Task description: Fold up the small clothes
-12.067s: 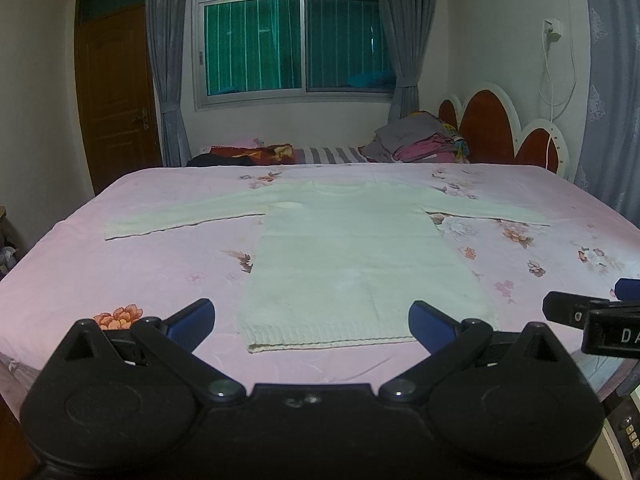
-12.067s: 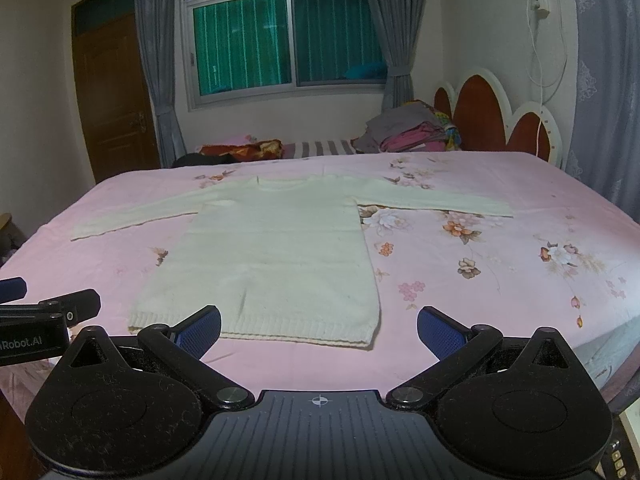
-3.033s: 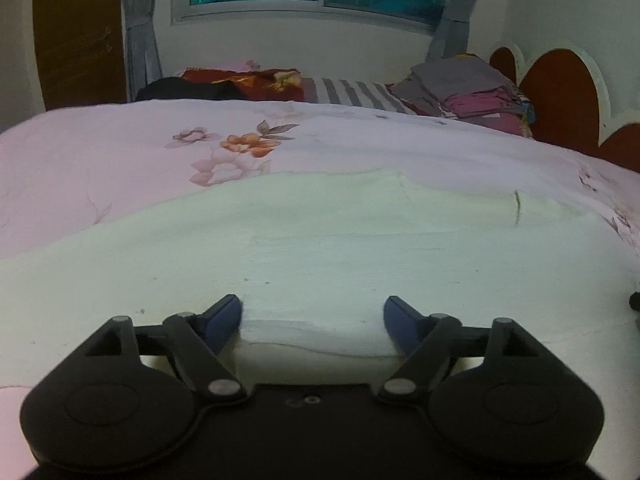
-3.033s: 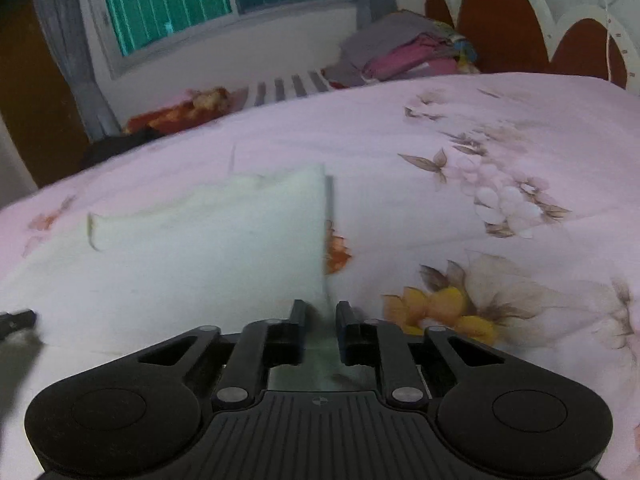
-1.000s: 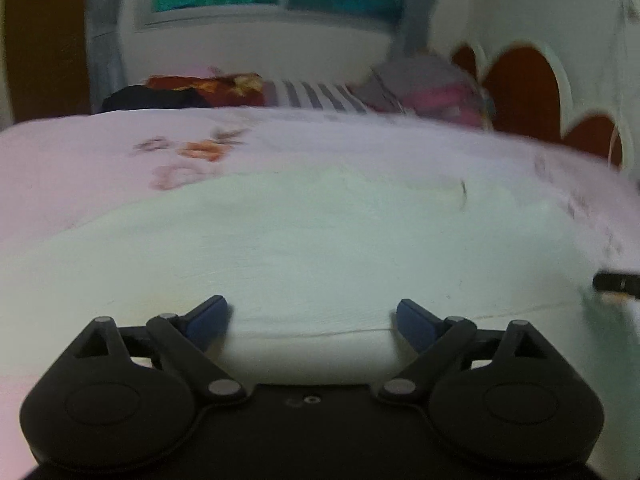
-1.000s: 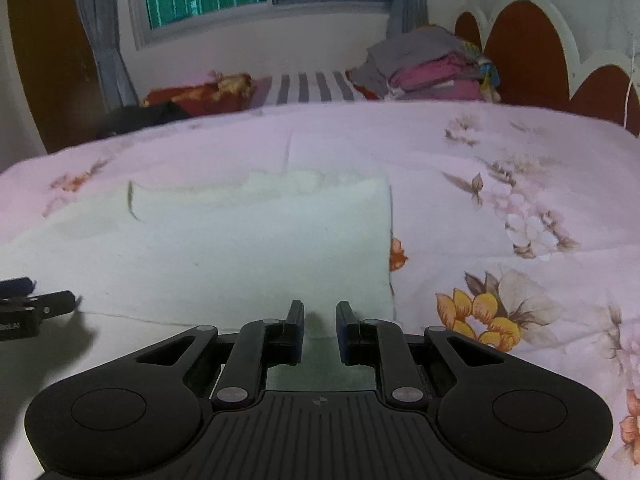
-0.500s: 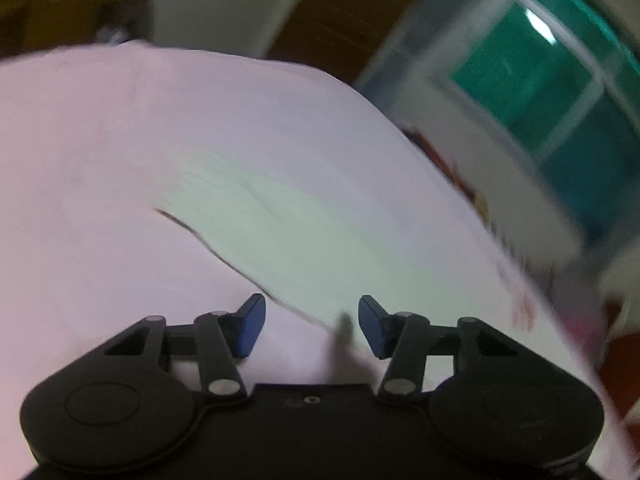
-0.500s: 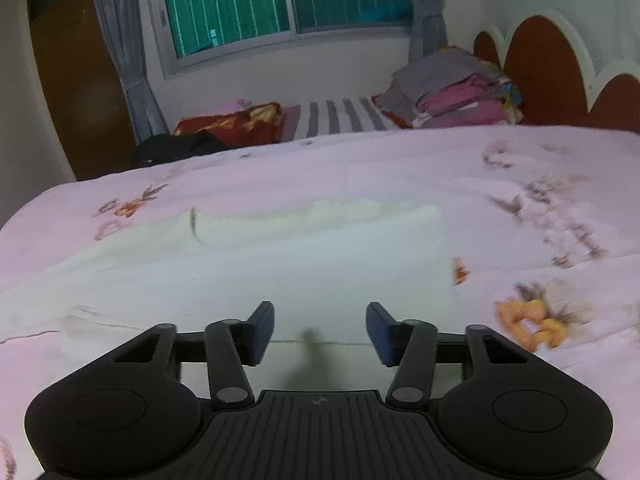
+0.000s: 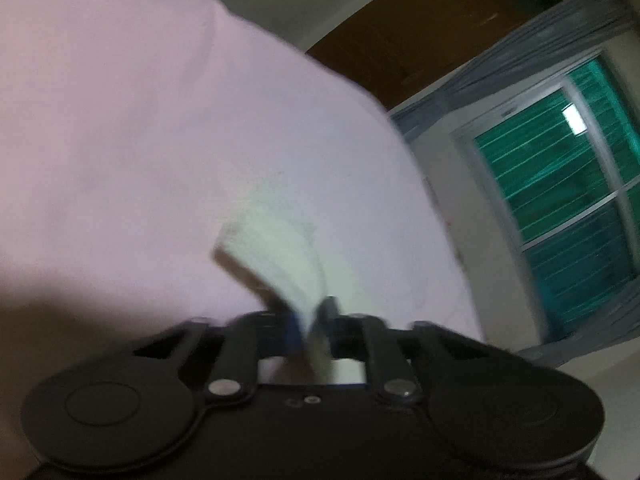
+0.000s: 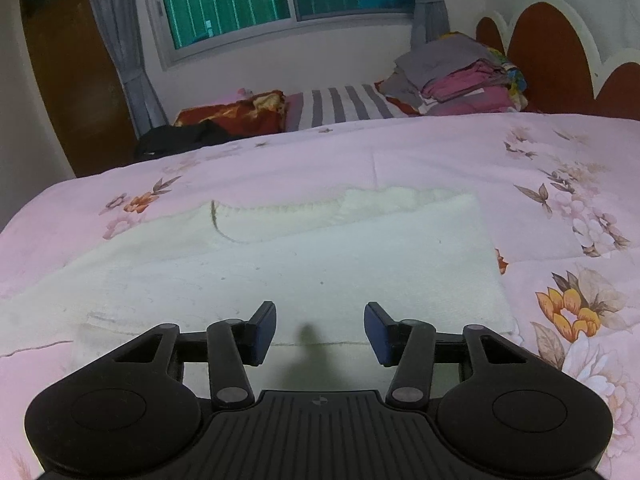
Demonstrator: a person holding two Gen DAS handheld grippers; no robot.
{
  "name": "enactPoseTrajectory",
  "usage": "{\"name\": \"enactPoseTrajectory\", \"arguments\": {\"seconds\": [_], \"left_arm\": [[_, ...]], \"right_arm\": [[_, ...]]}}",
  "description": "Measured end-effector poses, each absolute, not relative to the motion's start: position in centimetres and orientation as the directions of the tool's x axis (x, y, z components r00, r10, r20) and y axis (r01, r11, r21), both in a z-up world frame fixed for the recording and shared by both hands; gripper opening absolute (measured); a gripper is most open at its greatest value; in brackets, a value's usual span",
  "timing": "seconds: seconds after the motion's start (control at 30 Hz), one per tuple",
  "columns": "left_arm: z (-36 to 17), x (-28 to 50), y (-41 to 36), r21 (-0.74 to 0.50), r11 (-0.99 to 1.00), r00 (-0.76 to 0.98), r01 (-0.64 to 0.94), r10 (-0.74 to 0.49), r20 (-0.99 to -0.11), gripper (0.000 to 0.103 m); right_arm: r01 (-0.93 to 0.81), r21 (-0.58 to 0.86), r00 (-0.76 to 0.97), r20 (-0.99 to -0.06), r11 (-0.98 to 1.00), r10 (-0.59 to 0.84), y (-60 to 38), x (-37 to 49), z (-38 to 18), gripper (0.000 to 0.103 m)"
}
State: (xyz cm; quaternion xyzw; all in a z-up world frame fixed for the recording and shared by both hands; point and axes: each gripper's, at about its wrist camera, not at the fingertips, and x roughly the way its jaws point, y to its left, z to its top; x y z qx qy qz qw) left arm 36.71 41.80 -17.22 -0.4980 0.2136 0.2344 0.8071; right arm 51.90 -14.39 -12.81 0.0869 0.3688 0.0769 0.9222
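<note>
A cream knit sweater [image 10: 320,264] lies on the pink bedspread [image 10: 460,160], its right side folded inward with a straight edge at the right. My right gripper [image 10: 320,330] hovers open over the sweater's near edge, nothing between its fingers. In the rolled, blurred left wrist view my left gripper [image 9: 310,334] is shut on the end of the sweater's sleeve [image 9: 276,240], which rises from the pads and stretches away over the bedspread [image 9: 140,120]. The left gripper does not appear in the right wrist view.
A pile of folded clothes [image 10: 456,76] and a striped pillow [image 10: 344,106] sit at the far side by the red-and-white headboard [image 10: 552,56]. A dark garment [image 10: 180,138] lies at the far left. A wooden door [image 9: 420,28] and curtained window [image 9: 568,184] stand beyond the bed.
My left gripper swung left to the sleeve end, rolled over and shut on it. My right gripper opened off the sweater and drew back slightly.
</note>
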Motion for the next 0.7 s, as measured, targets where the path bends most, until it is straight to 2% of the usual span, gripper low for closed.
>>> {"name": "enactPoseTrajectory", "arguments": {"seconds": [0.03, 0.07, 0.1, 0.17, 0.23, 0.27, 0.37, 0.53, 0.7], "left_arm": [[-16.8, 36.4, 41.9, -0.725, 0.377, 0.812, -0.577, 0.165, -0.560, 0.003], [-15.8, 36.0, 41.6, -0.753, 0.391, 0.847, -0.528, 0.180, -0.500, 0.003], [-14.9, 36.1, 41.1, -0.738, 0.442, 0.858, -0.510, 0.199, -0.474, 0.003], [-14.2, 37.5, 40.4, -0.653, 0.515, 0.823, -0.555, 0.226, -0.521, 0.003], [-15.1, 39.0, 40.5, -0.612, 0.503, 0.773, -0.610, 0.209, -0.599, 0.003], [-15.3, 39.4, 40.4, -0.609, 0.496, 0.765, -0.620, 0.207, -0.610, 0.003], [-13.8, 41.3, 38.6, -0.605, 0.548, 0.794, -0.577, 0.206, -0.571, 0.003], [-11.7, 46.2, 32.7, -0.559, 0.694, 0.832, -0.454, 0.107, -0.544, 0.003], [-10.1, 50.9, 23.1, -0.501, 0.822, 0.849, -0.272, -0.040, -0.527, 0.003]], "right_arm": [[-0.075, 0.218, 0.717, -0.667, 0.973, 0.205, -14.4, 51.9, -12.8, 0.050], [-0.073, 0.219, 0.718, -0.666, 0.973, 0.203, -14.5, 51.9, -12.7, 0.050], [-0.071, 0.218, 0.719, -0.665, 0.973, 0.202, -14.6, 51.9, -12.7, 0.050], [-0.071, 0.219, 0.723, -0.661, 0.973, 0.201, -14.7, 51.8, -12.5, 0.050], [-0.064, 0.222, 0.721, -0.664, 0.973, 0.199, -15.0, 51.9, -12.7, 0.050], [-0.058, 0.229, 0.720, -0.664, 0.972, 0.199, -15.2, 51.9, -12.8, 0.050], [-0.039, 0.246, 0.725, -0.660, 0.969, 0.197, -15.9, 51.9, -12.8, 0.050], [-0.003, 0.193, 0.724, -0.676, 0.981, 0.135, -17.1, 52.9, -13.5, 0.050], [0.019, 0.217, 0.733, -0.667, 0.976, 0.134, -18.9, 53.3, -13.7, 0.050]]}}
